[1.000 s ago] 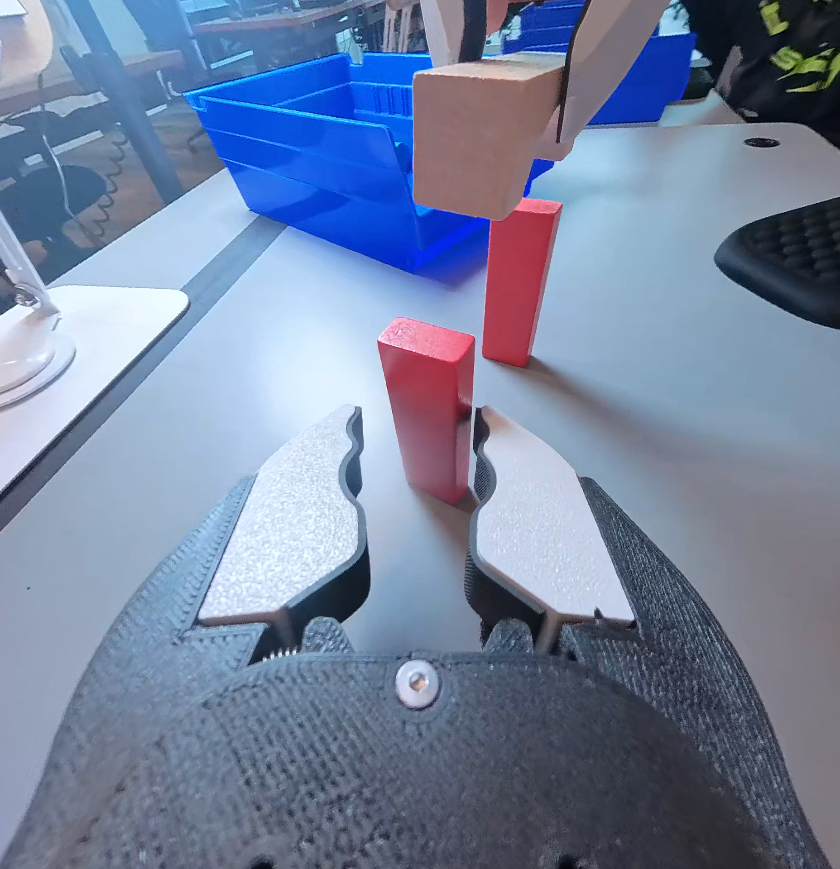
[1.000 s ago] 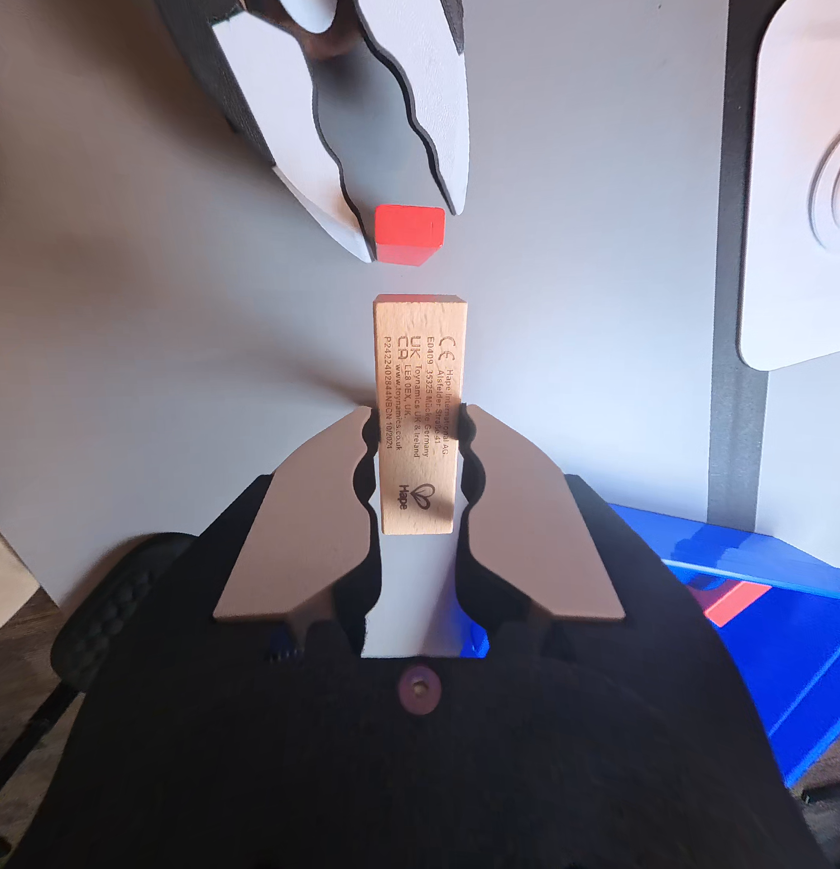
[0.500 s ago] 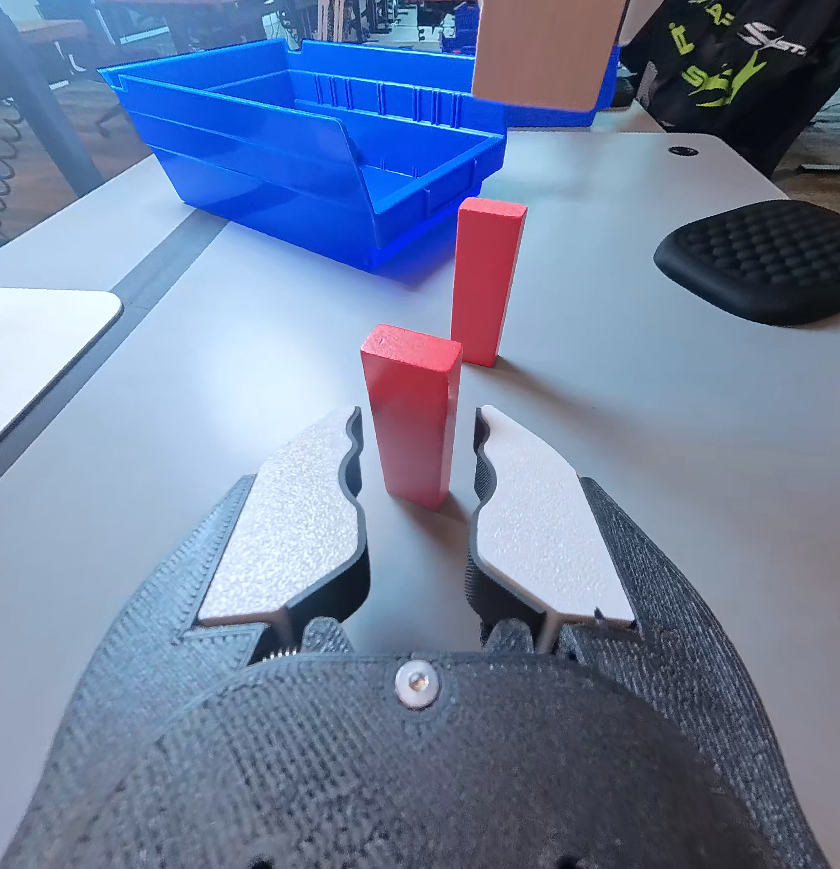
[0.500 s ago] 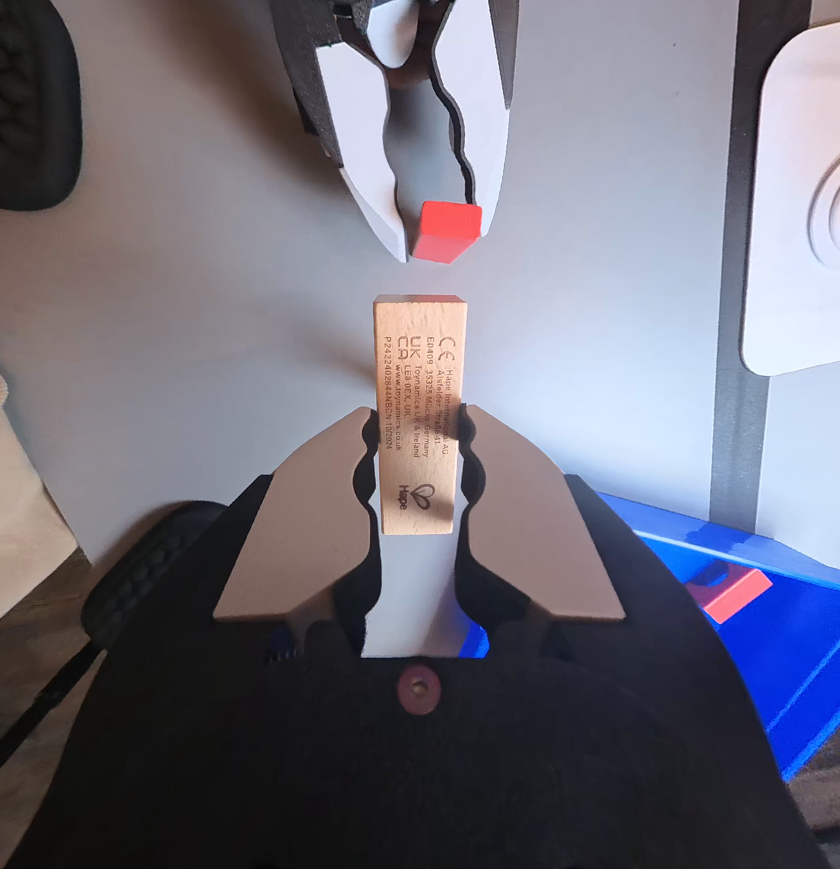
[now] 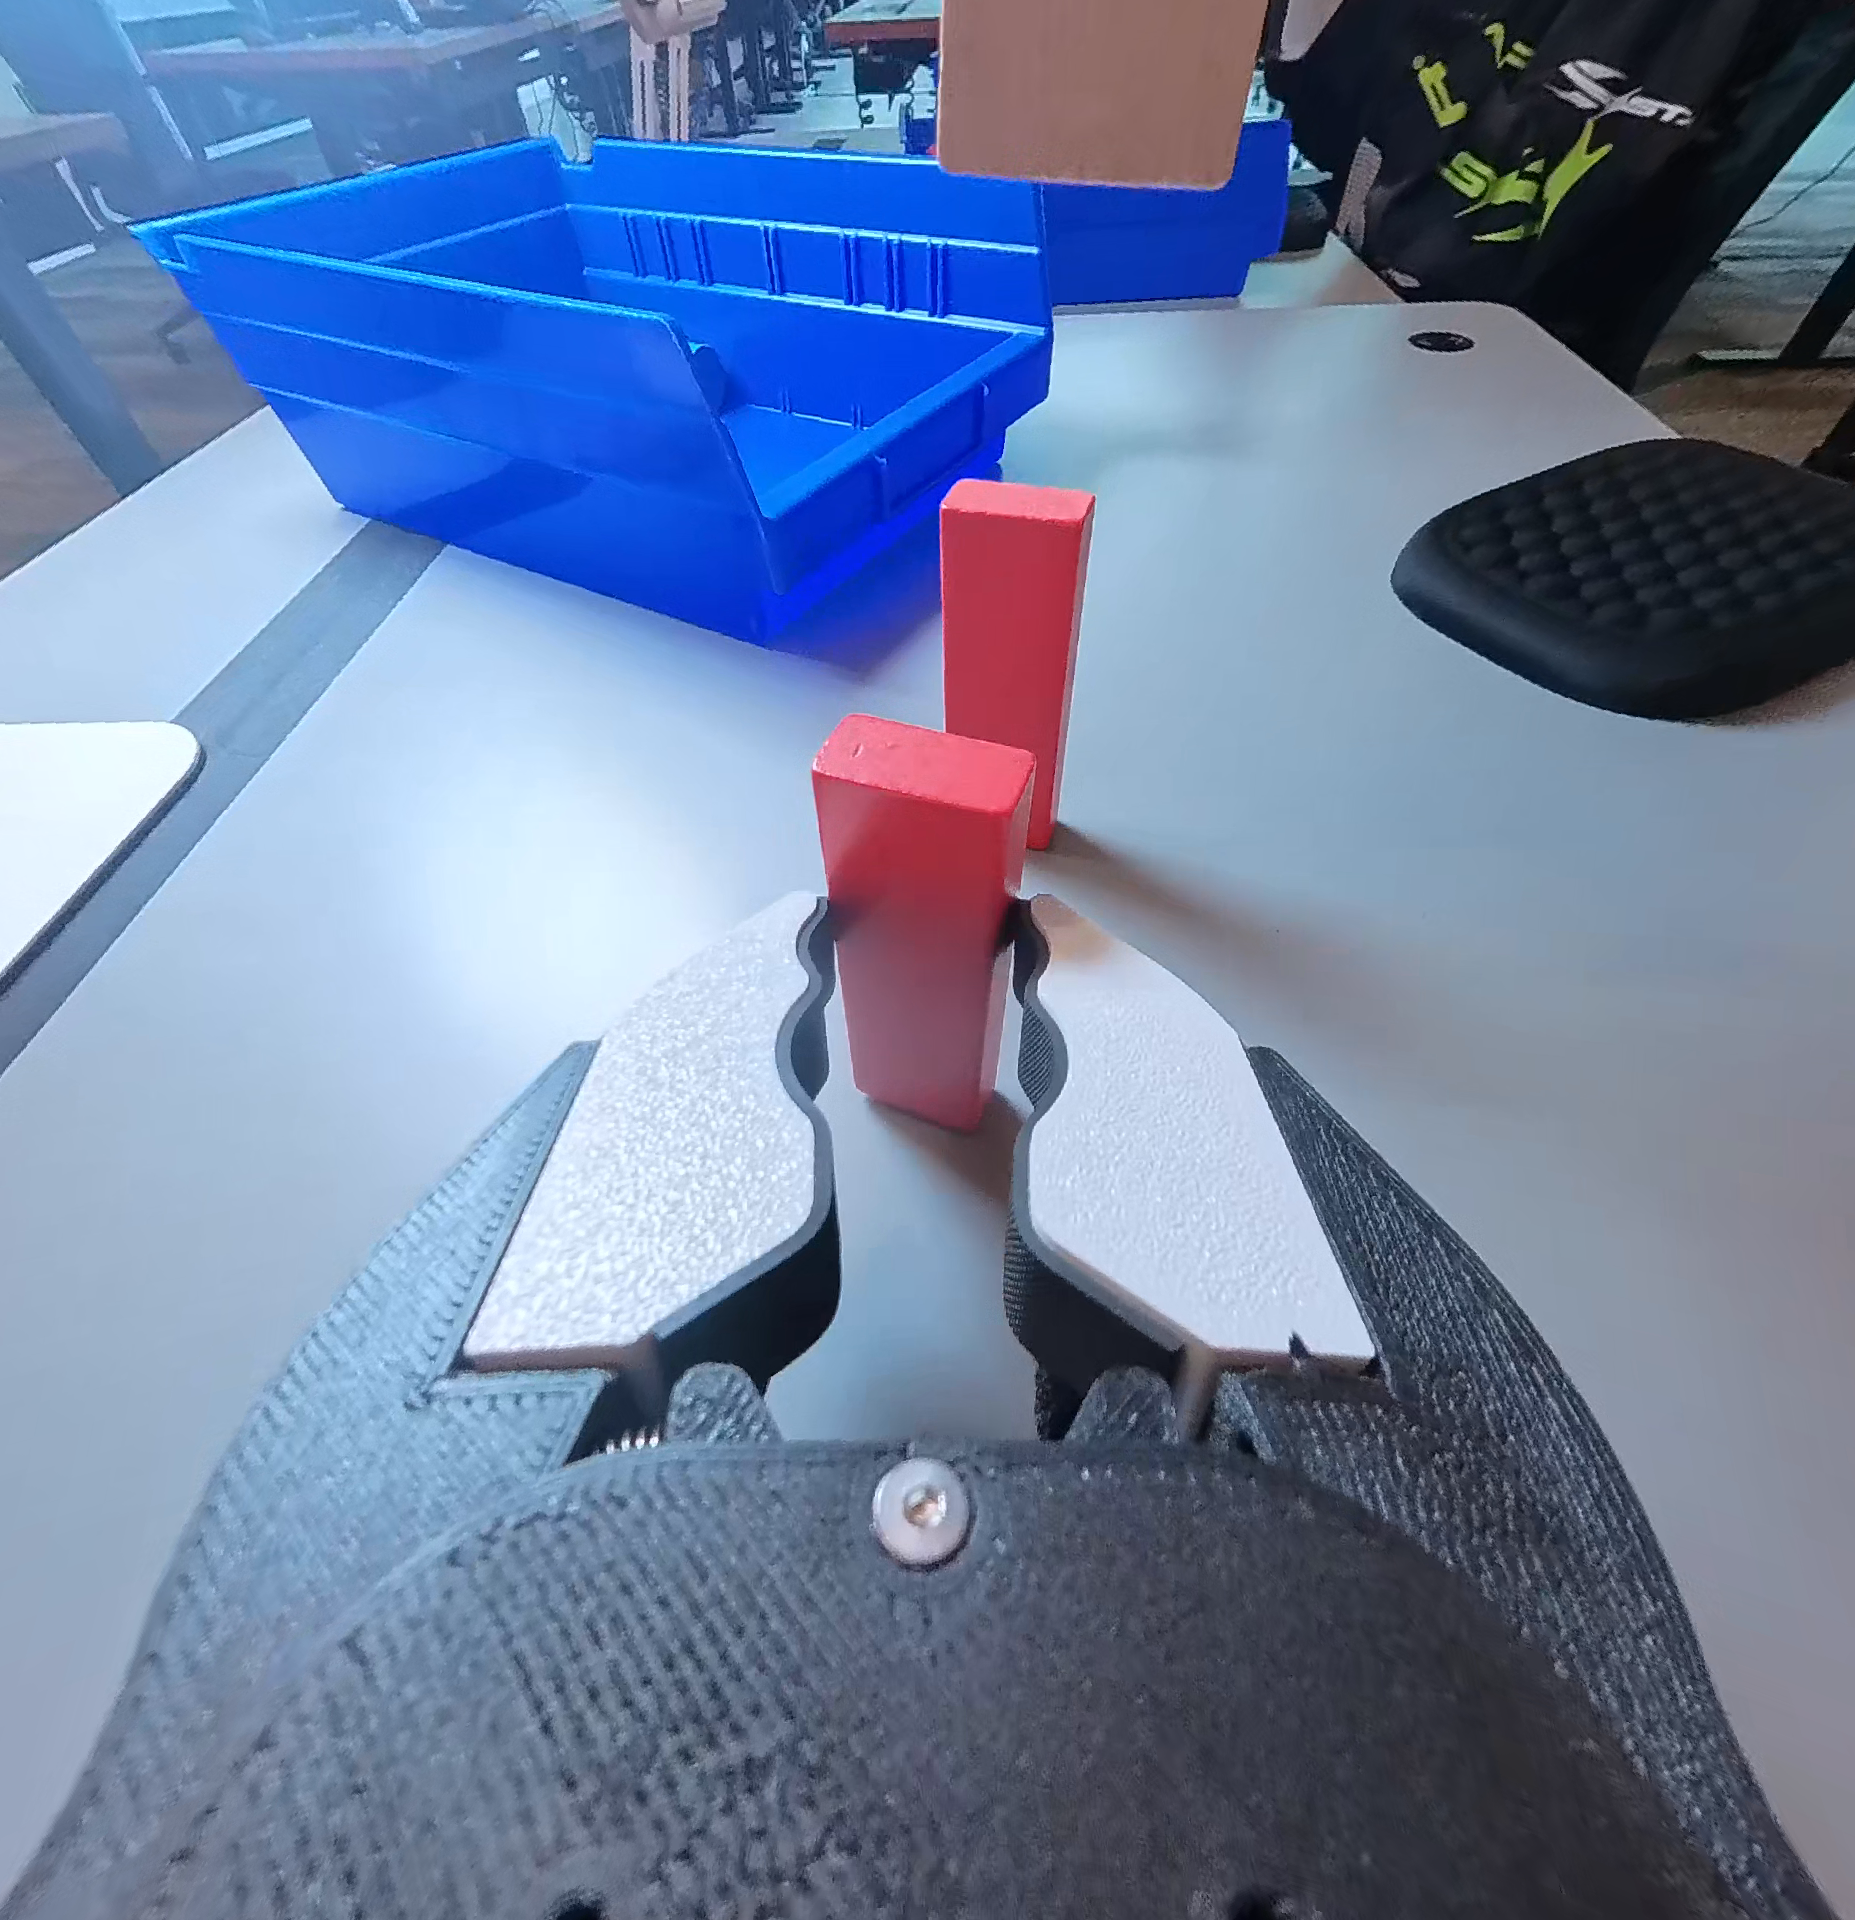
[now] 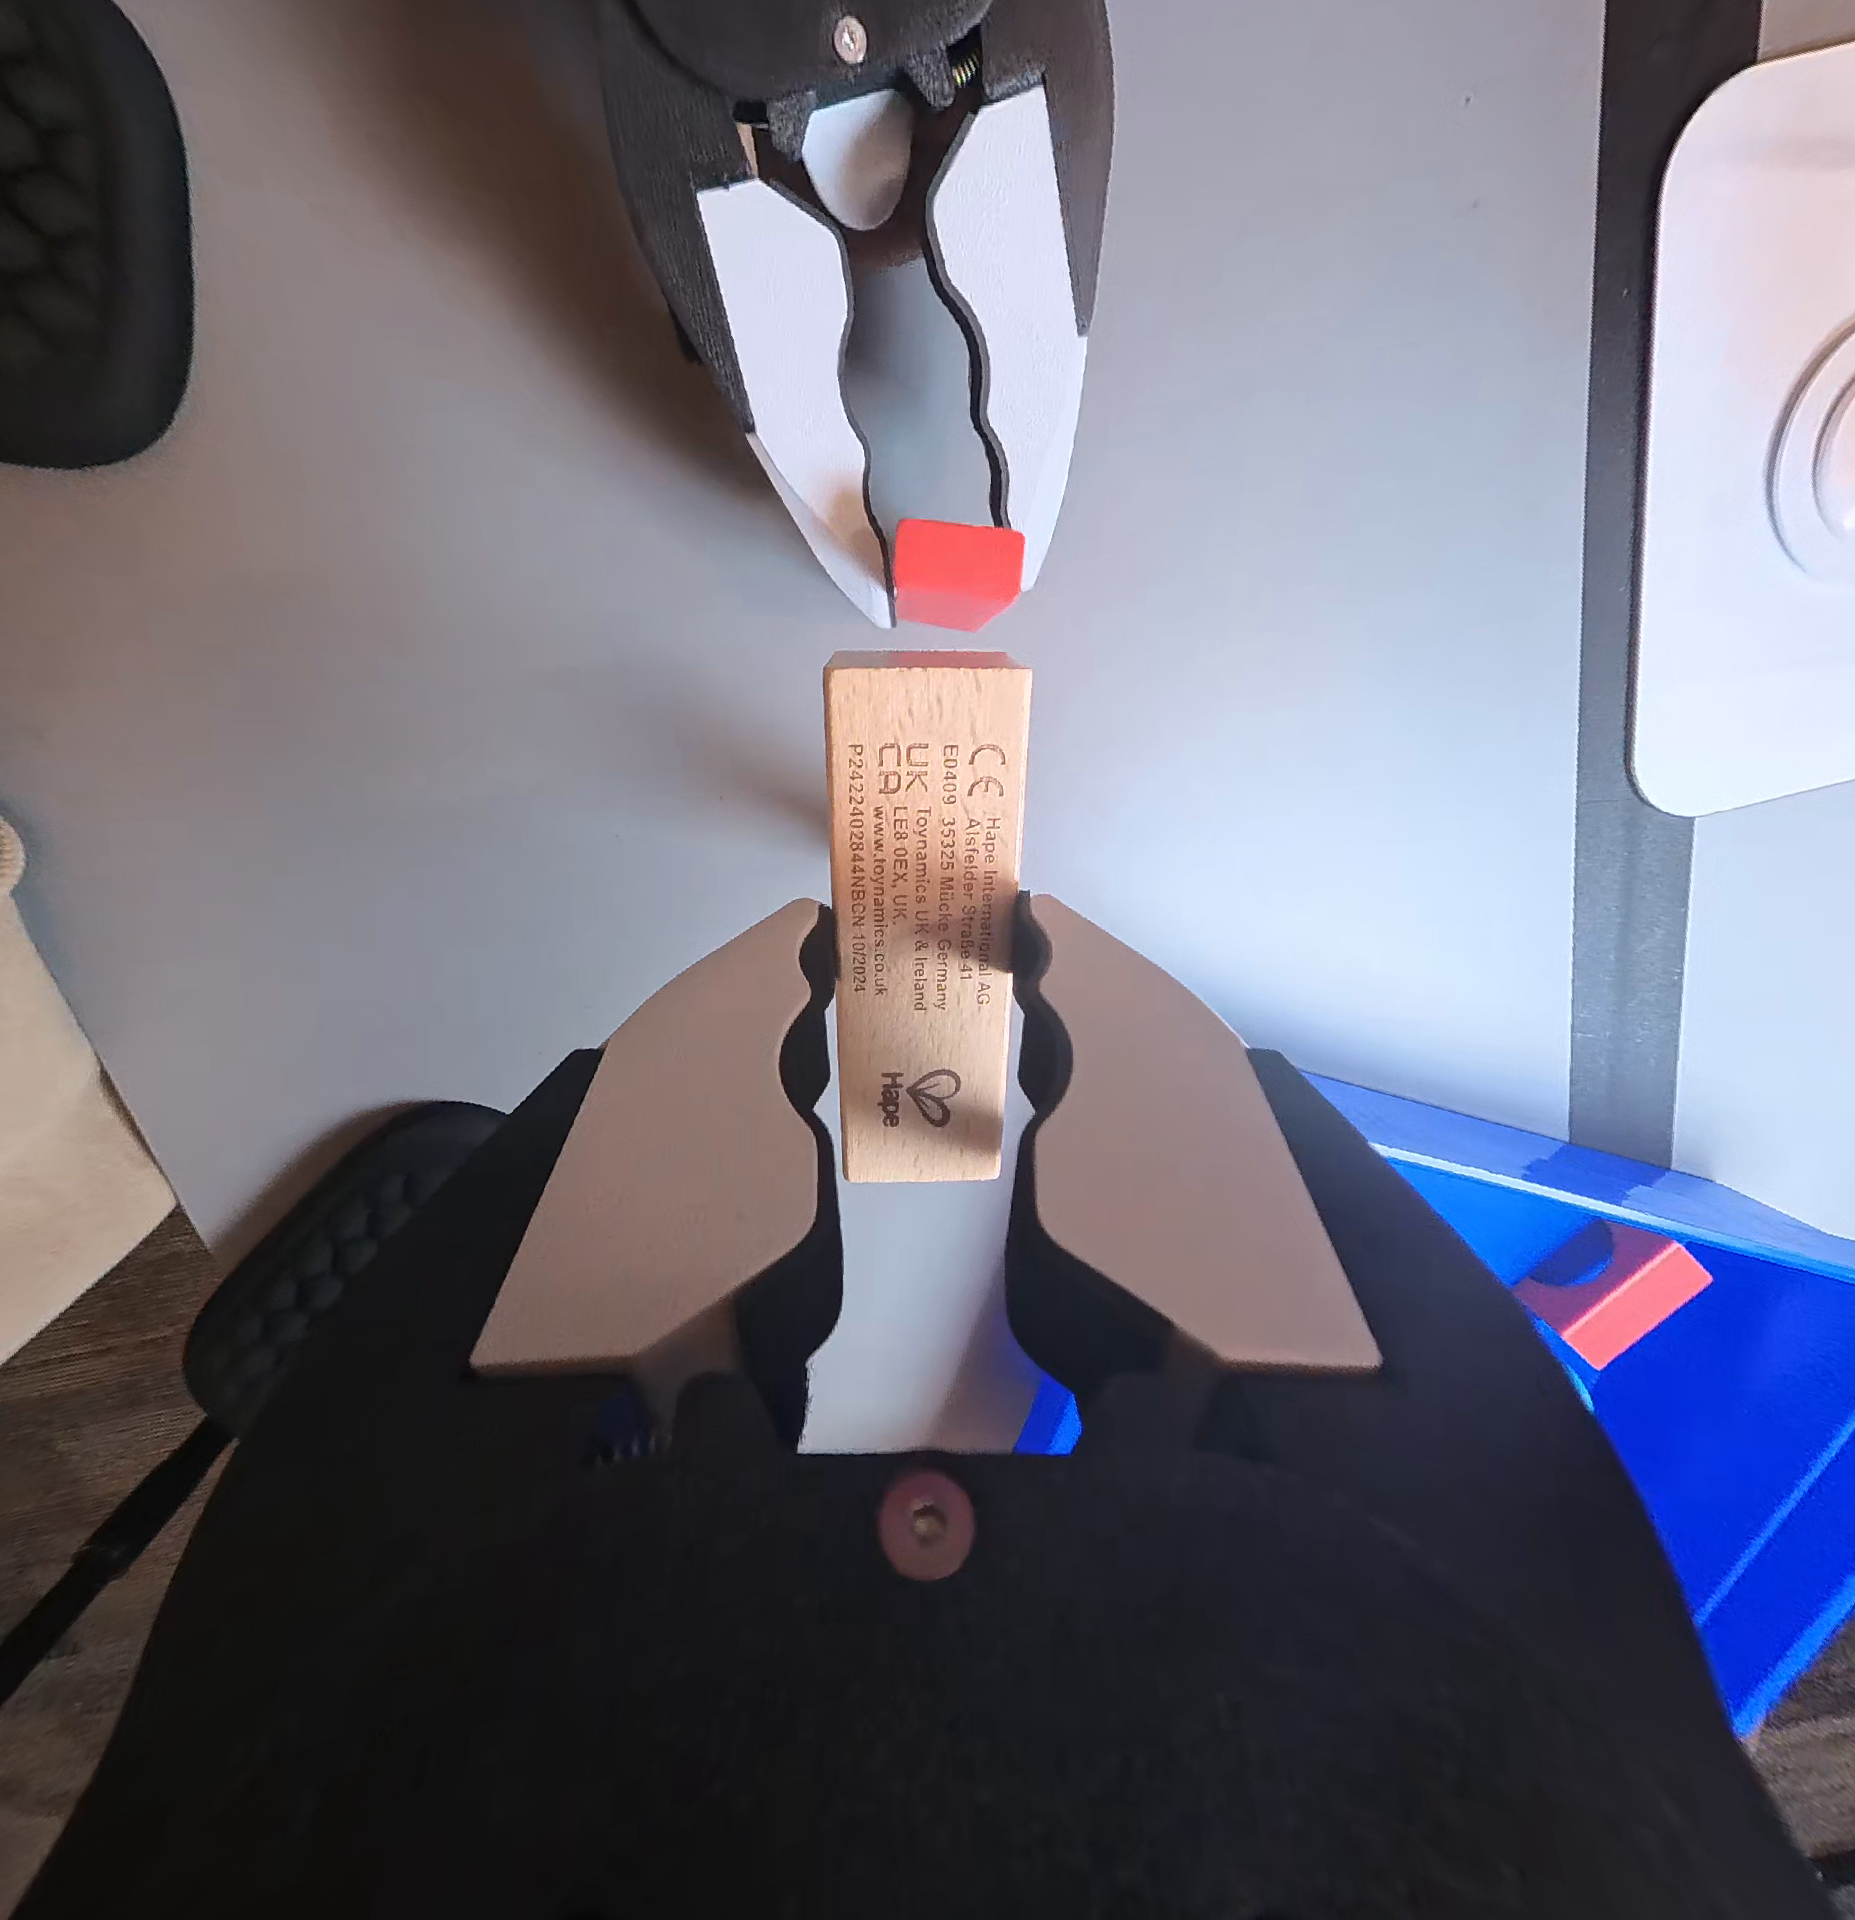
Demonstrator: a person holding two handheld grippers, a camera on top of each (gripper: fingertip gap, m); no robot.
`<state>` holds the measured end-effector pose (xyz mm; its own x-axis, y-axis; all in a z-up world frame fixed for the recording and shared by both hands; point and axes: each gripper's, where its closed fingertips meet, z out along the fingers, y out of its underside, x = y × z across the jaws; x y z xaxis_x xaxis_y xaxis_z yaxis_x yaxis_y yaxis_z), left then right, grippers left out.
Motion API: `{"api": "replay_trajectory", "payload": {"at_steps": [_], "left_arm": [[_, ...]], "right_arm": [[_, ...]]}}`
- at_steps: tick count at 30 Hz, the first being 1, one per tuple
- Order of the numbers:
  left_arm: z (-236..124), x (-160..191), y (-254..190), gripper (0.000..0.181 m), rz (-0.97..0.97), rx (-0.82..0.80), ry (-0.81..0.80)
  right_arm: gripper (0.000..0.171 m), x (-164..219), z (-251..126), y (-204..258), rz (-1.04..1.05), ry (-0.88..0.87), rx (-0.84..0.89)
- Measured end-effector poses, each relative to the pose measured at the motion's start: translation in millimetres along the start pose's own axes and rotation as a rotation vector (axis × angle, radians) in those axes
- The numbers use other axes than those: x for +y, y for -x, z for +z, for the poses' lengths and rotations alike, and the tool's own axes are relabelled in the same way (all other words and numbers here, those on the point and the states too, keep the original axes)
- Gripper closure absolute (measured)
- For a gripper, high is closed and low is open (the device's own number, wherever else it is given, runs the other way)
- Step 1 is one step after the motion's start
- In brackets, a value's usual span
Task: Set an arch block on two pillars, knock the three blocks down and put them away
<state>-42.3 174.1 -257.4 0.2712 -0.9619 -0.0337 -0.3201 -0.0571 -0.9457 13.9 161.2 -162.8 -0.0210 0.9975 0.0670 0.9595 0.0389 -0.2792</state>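
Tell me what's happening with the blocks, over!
Left claw shut on near red pillar. Right claw shut on wooden arch block, held above the far red pillar. Nothing in the way.

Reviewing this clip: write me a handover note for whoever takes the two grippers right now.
Left gripper: shut on the near red pillar, which stands upright on the table.
Right gripper: shut on the wooden arch block, held high above the pillars.
The far red pillar stands upright just beyond, near the blue bin.
Done: both pillars standing, arch picked up.
Left: set the arch across both pillars, knock all three down, put them in the bin.
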Motion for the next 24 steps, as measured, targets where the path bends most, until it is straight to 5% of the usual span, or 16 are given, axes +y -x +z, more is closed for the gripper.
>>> {"api": "replay_trajectory", "payload": {"at_steps": [24], "left_arm": [[5, 1, 6, 0.148, -0.021, -0.02, 0.015]], "right_arm": [[0.138, 8, 11, -5, 0.021, 0.0, -0.01]]}}
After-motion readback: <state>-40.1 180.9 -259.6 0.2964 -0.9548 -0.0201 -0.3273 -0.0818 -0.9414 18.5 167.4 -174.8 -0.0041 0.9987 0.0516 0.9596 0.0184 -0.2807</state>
